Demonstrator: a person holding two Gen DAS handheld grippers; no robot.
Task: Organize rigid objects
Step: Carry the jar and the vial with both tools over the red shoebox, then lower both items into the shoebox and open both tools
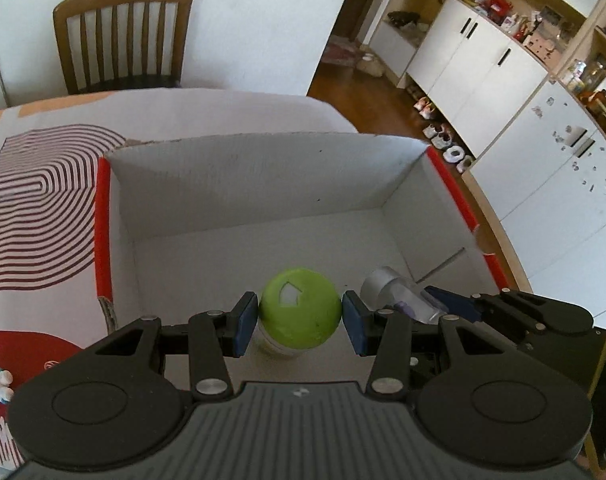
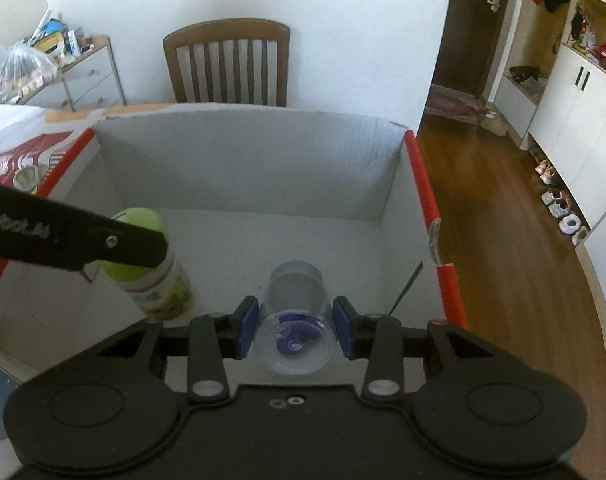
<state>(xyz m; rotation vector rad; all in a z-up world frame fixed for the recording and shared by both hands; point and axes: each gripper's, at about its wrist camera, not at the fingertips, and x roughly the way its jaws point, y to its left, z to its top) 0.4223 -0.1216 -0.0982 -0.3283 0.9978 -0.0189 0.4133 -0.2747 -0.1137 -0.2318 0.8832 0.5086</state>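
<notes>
A bottle with a green cap [image 1: 300, 309] sits between the blue pads of my left gripper [image 1: 299, 322], which is shut on it just below the cap, over the inside of a white cardboard box [image 1: 263, 184]. In the right wrist view the same bottle [image 2: 159, 280] shows a printed label and hangs tilted under the left gripper's black finger [image 2: 75, 240]. My right gripper [image 2: 295, 330] is shut on a clear plastic bottle with a silver cap [image 2: 295, 320], held above the floor of the box [image 2: 239, 152]. That clear bottle [image 1: 399, 294] appears at the right in the left wrist view.
The box has red edges [image 1: 102, 232] and stands on a table with a red and white patterned cloth [image 1: 35, 200]. A wooden chair [image 2: 227, 64] stands behind the table. White cabinets [image 1: 483, 68] and shoes [image 1: 443, 136] line the wooden floor to the right.
</notes>
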